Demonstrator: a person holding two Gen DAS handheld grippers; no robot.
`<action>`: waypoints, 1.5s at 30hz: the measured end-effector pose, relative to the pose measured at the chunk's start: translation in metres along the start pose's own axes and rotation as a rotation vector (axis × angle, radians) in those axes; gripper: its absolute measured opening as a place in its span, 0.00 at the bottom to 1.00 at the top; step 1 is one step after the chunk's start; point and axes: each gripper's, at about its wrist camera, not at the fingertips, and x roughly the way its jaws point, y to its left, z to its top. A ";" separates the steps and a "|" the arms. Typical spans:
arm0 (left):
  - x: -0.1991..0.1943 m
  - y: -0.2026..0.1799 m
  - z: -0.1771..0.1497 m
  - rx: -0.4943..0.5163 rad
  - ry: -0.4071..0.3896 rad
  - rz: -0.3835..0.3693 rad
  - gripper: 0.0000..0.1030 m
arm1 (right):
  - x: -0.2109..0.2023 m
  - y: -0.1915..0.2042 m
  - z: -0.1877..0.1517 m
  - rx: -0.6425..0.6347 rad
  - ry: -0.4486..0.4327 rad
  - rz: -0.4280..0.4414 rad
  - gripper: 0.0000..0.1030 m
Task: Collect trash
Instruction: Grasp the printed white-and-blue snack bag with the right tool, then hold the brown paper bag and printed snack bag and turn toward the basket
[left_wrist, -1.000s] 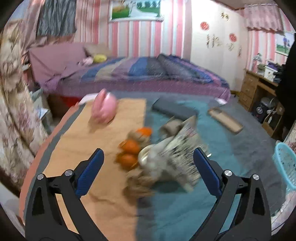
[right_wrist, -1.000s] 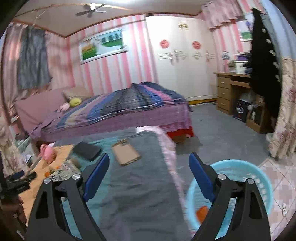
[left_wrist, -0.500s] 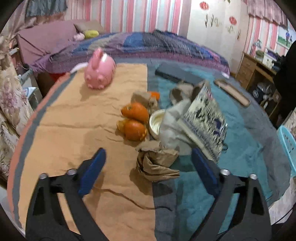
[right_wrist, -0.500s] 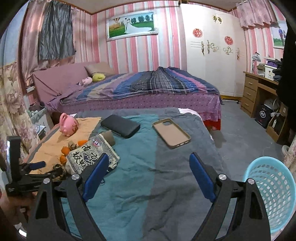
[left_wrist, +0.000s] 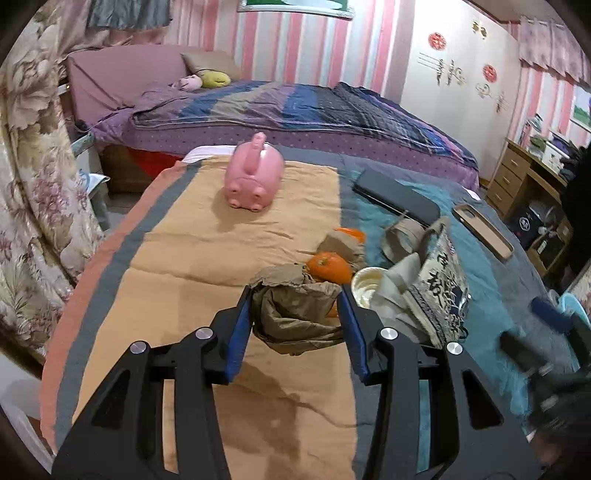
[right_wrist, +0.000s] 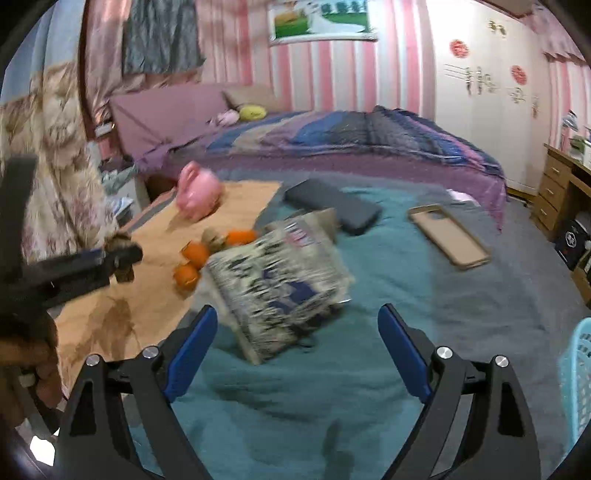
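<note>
Left gripper (left_wrist: 295, 308): its two blue pads press from either side on the crumpled brown paper (left_wrist: 295, 314), which fills the gap between them and bulges out at the front; the paper seems lifted off the cloth, though that is hard to be sure of.
Why held so: a soft wad has no edge to hook, so squeezing it across its bulk looks like the surest hold for carrying it away.
Right gripper (right_wrist: 295, 341): spread wide and holding nothing, low above the teal blanket (right_wrist: 406, 295), pointed at the printed packet (right_wrist: 280, 280), which is blurred in this view.
Why so placed: it appears lined up to take the packet as the next piece of trash.
Other trash: orange peels (left_wrist: 328, 267), a small white cup (left_wrist: 367, 286) and a second scrap of brown paper (left_wrist: 341, 245) lie touching one another just beyond the held wad, at the seam between the tan cloth (left_wrist: 221, 258) and the blanket.
Not trash, by the look of it: the pink piggy bank (left_wrist: 255, 177), the dark case (left_wrist: 397, 195) and the phone case (right_wrist: 448, 236) sit apart from the pile.
Basket (right_wrist: 578, 365): its light blue rim shows at the right edge, beside the bed, well apart from the wad.
Change over the last second: the left pads stood wide with the paper lying loose ahead of them; now they are clamped on it. The right gripper has swung from facing the basket to hovering close over the packet.
</note>
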 end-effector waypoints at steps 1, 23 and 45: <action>-0.001 0.001 0.000 -0.006 -0.001 -0.006 0.43 | 0.008 0.009 -0.002 -0.016 0.014 -0.010 0.84; -0.014 -0.004 0.004 0.017 -0.035 -0.035 0.43 | -0.009 0.001 -0.010 -0.001 -0.034 -0.013 0.03; -0.044 -0.045 0.010 0.050 -0.152 -0.069 0.43 | -0.085 -0.058 0.006 0.099 -0.230 0.033 0.01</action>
